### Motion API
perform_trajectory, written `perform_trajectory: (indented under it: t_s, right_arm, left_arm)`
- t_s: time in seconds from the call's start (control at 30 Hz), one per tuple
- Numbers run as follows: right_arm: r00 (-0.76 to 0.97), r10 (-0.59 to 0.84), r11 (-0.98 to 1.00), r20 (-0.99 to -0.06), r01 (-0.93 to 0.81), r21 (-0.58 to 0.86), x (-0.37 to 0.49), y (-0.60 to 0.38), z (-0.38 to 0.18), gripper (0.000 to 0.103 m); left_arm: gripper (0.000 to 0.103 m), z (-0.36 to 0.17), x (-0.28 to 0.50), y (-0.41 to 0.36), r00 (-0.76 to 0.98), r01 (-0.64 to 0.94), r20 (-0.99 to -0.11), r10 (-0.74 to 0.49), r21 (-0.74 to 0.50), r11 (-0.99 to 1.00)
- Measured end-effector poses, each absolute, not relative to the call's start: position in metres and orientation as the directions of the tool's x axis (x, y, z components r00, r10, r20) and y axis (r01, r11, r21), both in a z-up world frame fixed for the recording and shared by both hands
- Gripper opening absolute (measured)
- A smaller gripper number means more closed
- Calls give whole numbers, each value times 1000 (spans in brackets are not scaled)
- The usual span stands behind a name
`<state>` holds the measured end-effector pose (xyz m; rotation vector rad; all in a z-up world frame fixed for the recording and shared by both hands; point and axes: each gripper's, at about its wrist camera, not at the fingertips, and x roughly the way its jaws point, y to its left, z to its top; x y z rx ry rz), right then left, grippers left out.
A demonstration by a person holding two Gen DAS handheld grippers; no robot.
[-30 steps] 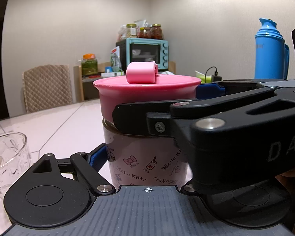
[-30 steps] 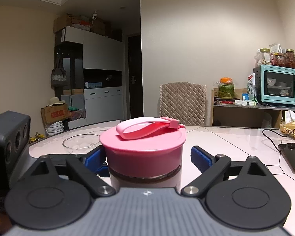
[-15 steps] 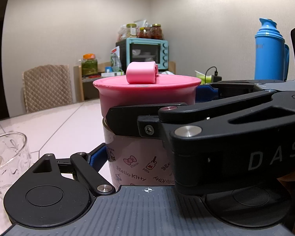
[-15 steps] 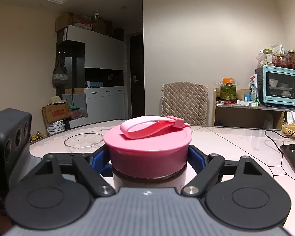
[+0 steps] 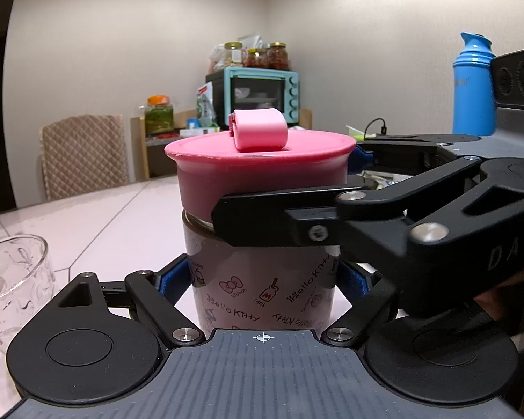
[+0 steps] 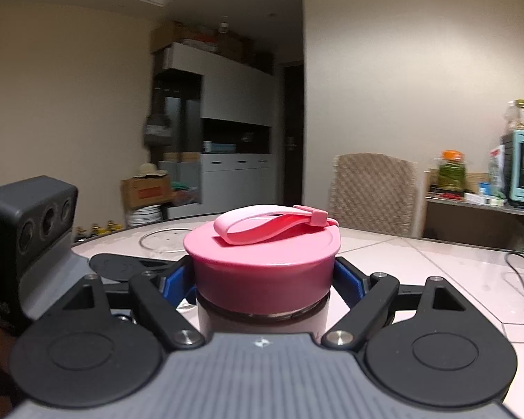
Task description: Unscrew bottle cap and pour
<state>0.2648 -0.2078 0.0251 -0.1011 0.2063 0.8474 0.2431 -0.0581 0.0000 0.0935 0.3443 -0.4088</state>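
Your right gripper (image 6: 263, 281) has closed on the pink cap (image 6: 262, 262) and turned — left gripper (image 5: 263, 281) clamps the bottle (image 5: 262, 289); unscrewing seems underway.

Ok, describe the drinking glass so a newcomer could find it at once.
Start at the pale tiled table, then the pink-capped bottle held by the left gripper. The glass stands to its left, at the frame edge: clear, rippled, open-topped.
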Motion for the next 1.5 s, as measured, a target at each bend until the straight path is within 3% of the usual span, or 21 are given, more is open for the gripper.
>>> perform_trajectory:
  t_s: [0.3,0.47,0.6,0.87,1.5]
  right_arm:
    - [418,879,440,-230,-897,51,301,-235,30,85]
    - [460,860,481,-223,-875,50,292,-237,34,85]
    - [496,841,517,-217,-855,49,284,-238,36,95]
    - [599,774,618,-204,-785,40,257,-237,42,102]
    - [751,636,768,-178,-639,49,242,-205,28,101]
  left_arm:
    - [90,0,244,-57,860,405,-347,-374,20,914]
    - [90,0,244,-57,860,405,-346,-374,20,914]
    - [90,0,244,-57,860,405,-346,-374,20,914]
    - [90,0,244,-58,860,406,-346,-374,21,914]
    - [90,0,244,-57,860,406,-346,-374,21,914]
